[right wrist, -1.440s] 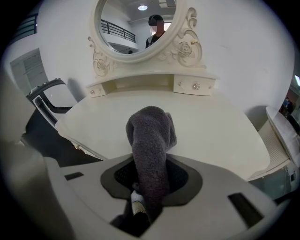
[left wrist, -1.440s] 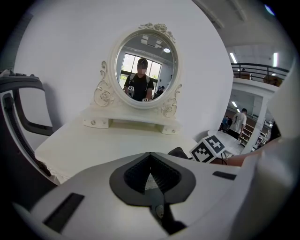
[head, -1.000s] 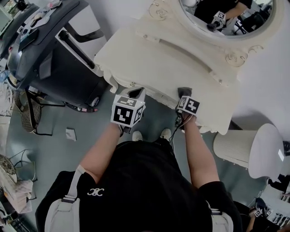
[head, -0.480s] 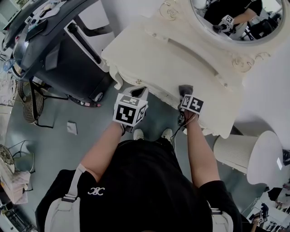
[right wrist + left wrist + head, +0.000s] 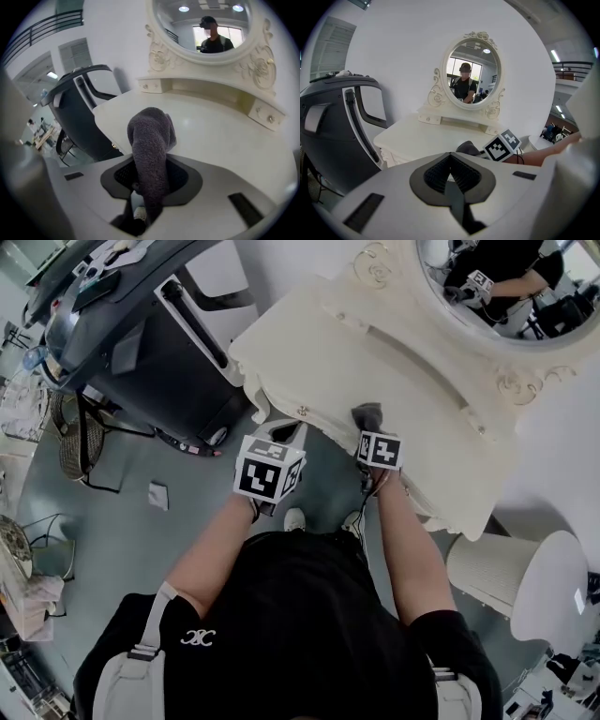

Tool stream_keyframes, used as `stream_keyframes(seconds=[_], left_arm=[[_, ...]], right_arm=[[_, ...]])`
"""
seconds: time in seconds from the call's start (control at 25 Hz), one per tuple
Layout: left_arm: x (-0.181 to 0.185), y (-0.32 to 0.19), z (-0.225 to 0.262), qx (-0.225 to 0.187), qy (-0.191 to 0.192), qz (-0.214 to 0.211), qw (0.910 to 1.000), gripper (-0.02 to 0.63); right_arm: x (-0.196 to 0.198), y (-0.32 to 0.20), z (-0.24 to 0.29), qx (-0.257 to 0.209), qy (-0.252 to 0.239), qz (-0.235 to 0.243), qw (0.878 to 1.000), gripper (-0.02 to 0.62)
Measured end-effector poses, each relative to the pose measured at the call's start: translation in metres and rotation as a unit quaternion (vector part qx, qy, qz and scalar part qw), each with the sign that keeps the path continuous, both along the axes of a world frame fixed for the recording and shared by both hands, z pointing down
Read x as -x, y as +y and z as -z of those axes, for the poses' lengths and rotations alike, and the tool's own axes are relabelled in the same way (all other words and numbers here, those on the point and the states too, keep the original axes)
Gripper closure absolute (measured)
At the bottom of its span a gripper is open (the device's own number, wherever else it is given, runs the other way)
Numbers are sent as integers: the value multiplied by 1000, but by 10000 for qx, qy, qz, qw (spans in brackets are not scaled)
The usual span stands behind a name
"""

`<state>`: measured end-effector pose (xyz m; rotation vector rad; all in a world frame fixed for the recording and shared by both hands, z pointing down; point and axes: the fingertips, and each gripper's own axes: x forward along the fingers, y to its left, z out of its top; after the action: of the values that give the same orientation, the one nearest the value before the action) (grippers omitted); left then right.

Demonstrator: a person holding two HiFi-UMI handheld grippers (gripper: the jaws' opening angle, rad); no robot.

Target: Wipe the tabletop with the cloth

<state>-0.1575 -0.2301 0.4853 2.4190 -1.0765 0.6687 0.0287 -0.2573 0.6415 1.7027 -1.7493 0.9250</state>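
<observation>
Counter (image 5: 319, 362): cream-white dressing table with a smooth top and a scalloped, carved front edge. A raised back shelf (image 5: 427, 371) with small knobbed drawers ran along its rear, and an oval mirror (image 5: 511, 287) in an ornate frame stood on that. One dark grey cloth (image 5: 367, 414) was bunched over the top near the front edge; contact with the surface could not be confirmed. The counter stood on a grey-green floor (image 5: 187, 521), where a small pale scrap (image 5: 157, 495) lay.

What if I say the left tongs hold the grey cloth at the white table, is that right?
No, the right tongs hold the grey cloth at the white table; the left tongs hold nothing. The right gripper view shows it.
</observation>
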Motion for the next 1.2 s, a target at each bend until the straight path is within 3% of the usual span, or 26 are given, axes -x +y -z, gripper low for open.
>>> stream_keyframes(seconds=[0.2, 0.32, 0.56, 0.84, 1.2], left_arm=[[21, -1, -2, 17, -101, 256, 9996, 601], [36, -2, -4, 61, -150, 458, 9988, 601], [39, -3, -14, 210, -179, 606, 9978, 601], [3, 0, -12, 182, -132, 232, 9995, 601], [-28, 5, -9, 160, -150, -92, 9997, 601]], right_arm=[[59, -24, -2, -256, 575, 1053, 9925, 477], [77, -30, -1, -502, 989, 1393, 9840, 476], [79, -30, 0, -778, 1065, 1541, 9792, 476], [76, -24, -1, -708, 859, 1622, 9805, 476], [48, -11, -3, -543, 305, 966, 9934, 476]])
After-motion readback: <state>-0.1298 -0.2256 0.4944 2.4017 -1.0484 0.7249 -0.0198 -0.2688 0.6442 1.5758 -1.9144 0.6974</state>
